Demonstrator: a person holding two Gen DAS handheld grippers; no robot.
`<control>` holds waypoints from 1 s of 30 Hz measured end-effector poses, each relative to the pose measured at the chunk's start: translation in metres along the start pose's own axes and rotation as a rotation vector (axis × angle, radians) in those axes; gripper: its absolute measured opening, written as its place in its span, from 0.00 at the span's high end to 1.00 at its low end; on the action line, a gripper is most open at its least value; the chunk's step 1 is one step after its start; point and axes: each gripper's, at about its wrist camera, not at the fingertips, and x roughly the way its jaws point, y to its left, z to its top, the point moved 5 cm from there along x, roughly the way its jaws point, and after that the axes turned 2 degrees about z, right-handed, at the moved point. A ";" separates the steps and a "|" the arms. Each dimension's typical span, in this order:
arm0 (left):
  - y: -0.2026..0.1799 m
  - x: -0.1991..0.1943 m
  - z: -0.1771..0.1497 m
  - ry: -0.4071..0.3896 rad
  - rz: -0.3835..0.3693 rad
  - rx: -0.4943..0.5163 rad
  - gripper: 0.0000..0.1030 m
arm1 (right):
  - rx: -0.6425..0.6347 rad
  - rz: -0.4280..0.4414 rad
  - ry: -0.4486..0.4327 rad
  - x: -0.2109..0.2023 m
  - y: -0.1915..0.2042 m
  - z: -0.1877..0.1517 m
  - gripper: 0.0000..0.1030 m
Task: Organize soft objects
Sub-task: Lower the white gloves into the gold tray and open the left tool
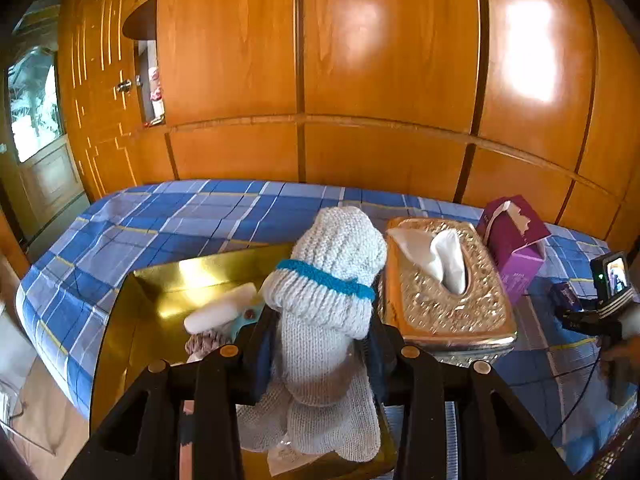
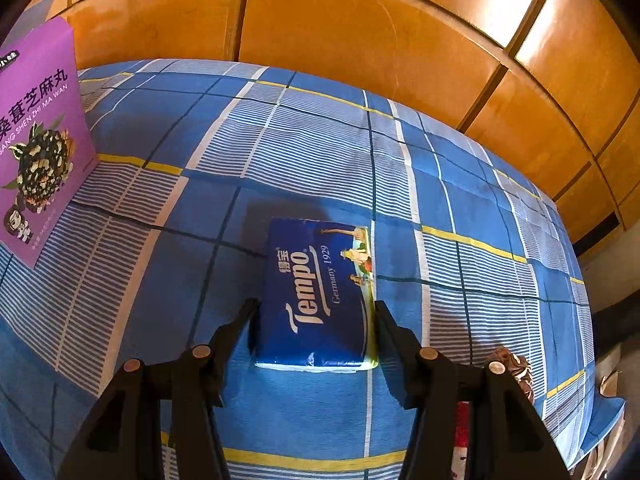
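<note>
The left gripper (image 1: 320,344) clamps rolled grey socks (image 1: 328,280) above the gold box (image 1: 160,280) for dropping in, while the right gripper's (image 2: 316,316) half-open fingers (image 2: 244,316) straddle a tissue pack (image 2: 320,292) on the bed (image 2: 460,208).

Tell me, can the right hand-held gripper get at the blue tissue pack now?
Probably yes. The tissue pack lies flat on the checked sheet, already between the fingers of the right hand-held gripper, and nothing blocks it.

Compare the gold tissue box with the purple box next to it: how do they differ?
The gold tissue box lies flat and looks embossed and shiny; the purple box is smooth printed card and stands tilted. The gold one has a white tissue sticking up from an oval slot; the purple one's torn top flap is open, contents unseen. Both rest on the blue checked sheet, side by side.
</note>
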 end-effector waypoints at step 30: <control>0.103 0.021 -0.059 0.225 -0.063 -0.407 0.61 | -0.040 -0.018 0.002 -0.002 0.001 0.001 0.48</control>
